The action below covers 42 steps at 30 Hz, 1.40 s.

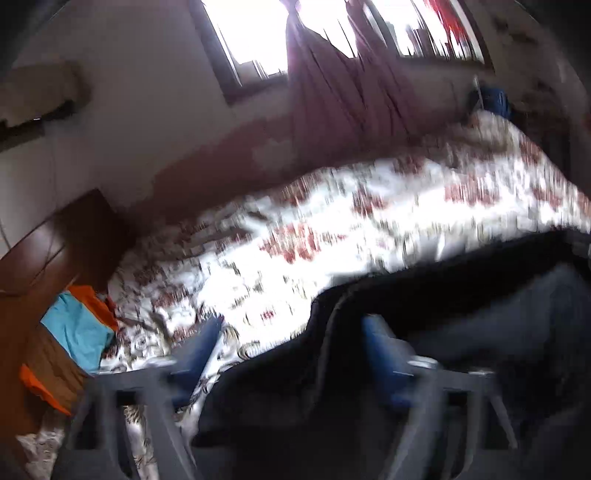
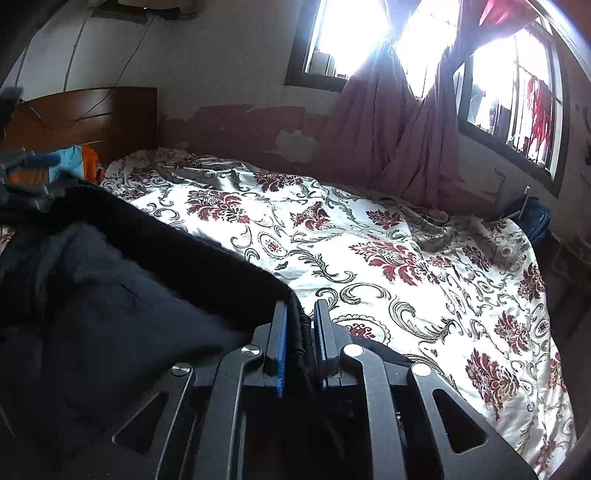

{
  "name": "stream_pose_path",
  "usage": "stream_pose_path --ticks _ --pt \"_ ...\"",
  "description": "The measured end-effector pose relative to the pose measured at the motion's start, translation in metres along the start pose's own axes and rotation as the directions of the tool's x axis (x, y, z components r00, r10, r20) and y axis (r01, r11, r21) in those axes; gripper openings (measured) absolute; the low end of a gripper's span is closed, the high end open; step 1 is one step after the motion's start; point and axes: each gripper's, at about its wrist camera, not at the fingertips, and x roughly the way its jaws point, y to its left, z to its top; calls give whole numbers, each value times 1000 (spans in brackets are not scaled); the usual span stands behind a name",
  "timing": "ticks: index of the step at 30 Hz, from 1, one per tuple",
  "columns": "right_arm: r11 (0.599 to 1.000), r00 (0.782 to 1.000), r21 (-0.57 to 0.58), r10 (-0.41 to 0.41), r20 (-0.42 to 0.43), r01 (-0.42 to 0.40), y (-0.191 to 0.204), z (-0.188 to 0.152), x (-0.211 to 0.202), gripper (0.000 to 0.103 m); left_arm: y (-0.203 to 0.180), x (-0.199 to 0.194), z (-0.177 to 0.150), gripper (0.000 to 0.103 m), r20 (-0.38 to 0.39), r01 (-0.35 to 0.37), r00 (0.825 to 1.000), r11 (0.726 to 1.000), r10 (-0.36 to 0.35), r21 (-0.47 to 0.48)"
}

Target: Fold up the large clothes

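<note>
Daylight pours through the windows, blown out to pure white in both views. It glares off the bedspread, brightest near its middle. The dark garment stays murky, its folds barely readable. The left wrist view is smeared throughout by motion blur; the right wrist view is sharp. Both bend straight lines and darken at the corners.

The right gripper has black metal links, round silver screws and blue pads; the blurred left gripper seems alike.
</note>
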Motion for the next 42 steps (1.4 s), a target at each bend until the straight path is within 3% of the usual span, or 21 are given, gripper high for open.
stream_pose_path --ticks 2,4,8,12,16,20,24,27,33,37,42 --pt "1000 999 25 -4 33 3 -6 3 -7 35 10 -10 6 89 36 28 999 999 -26 -40" --pt "997 996 68 23 86 -29 -15 6 -22 68 14 -18 10 89 48 30 999 998 -27 -55" --pt "995 993 84 50 107 -59 -21 -3 -47 72 12 -36 4 91 71 64 996 998 -62 -27" --pt "970 972 96 214 95 -222 -20 -32 -75 83 4 -52 -26 92 50 189 981 981 -188 -33" --pt "956 958 57 285 22 -286 -5 -62 -75 85 -11 -59 -61 93 -3 301 953 952 -302 -57" --pt "950 950 61 309 -38 -307 3 -78 -55 86 -29 -52 -81 93 -58 301 951 953 -303 -28" --pt "948 950 109 306 -65 -298 1 -77 -20 86 -32 -36 -84 93 -77 343 934 936 -349 -84" --pt "951 956 148 285 -75 -272 -6 -65 0 86 -29 -20 -78 95 -85 324 938 937 -337 -132" --pt "944 950 211 284 -131 -253 -15 -55 45 86 -18 13 -71 103 -90 229 965 959 -246 -164" --pt "950 953 206 268 -144 -236 -7 -56 59 87 4 29 -82 103 -73 241 960 928 -272 -283" --pt "952 948 202 267 -170 -232 -1 -59 72 92 7 41 -91 103 -67 277 947 905 -314 -324"
